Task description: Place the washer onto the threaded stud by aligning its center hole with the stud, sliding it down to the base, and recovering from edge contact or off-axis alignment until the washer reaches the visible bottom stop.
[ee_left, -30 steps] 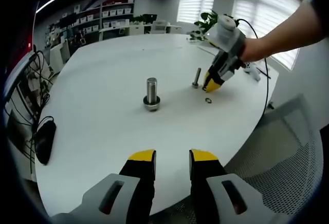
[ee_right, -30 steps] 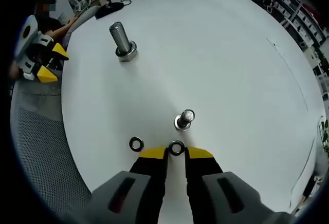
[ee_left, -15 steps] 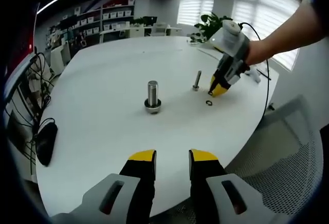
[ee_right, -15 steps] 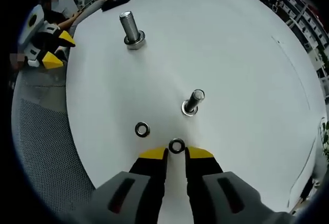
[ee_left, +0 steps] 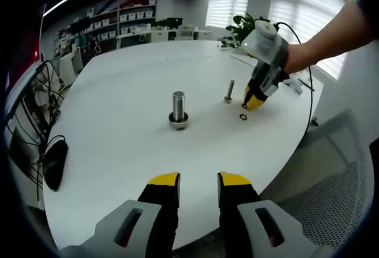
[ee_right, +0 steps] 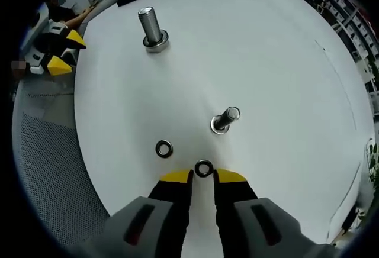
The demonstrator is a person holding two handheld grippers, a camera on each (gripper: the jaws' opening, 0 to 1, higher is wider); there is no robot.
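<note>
In the left gripper view, a black computer mouse (ee_left: 53,163) lies at the far left edge of the round white table (ee_left: 118,151). The left gripper (ee_left: 198,181) hangs over the table's near edge with its yellow-tipped jaws apart and nothing between them. Mid-table stands a large upright steel threaded stud with a wide collar at its base (ee_left: 178,110). To its right and farther off stands a smaller, thinner steel stud (ee_left: 228,91). Just right of that, the right gripper (ee_left: 251,103), held by a person's hand, points down at the table, with a small dark metal ring washer (ee_left: 243,116) lying flat just near of its tip.

In the right gripper view, the left gripper (ee_right: 56,51) shows at the far left beyond the table edge, the large stud (ee_right: 151,30) right of it. The loose washer (ee_right: 164,148) lies flat left of the right gripper (ee_right: 203,177), whose jaws pinch the near rim of a 2nd dark metal ring washer (ee_right: 204,167). This held washer sits near and slightly left of the small stud (ee_right: 224,119), apart from it and not threaded on.
</note>
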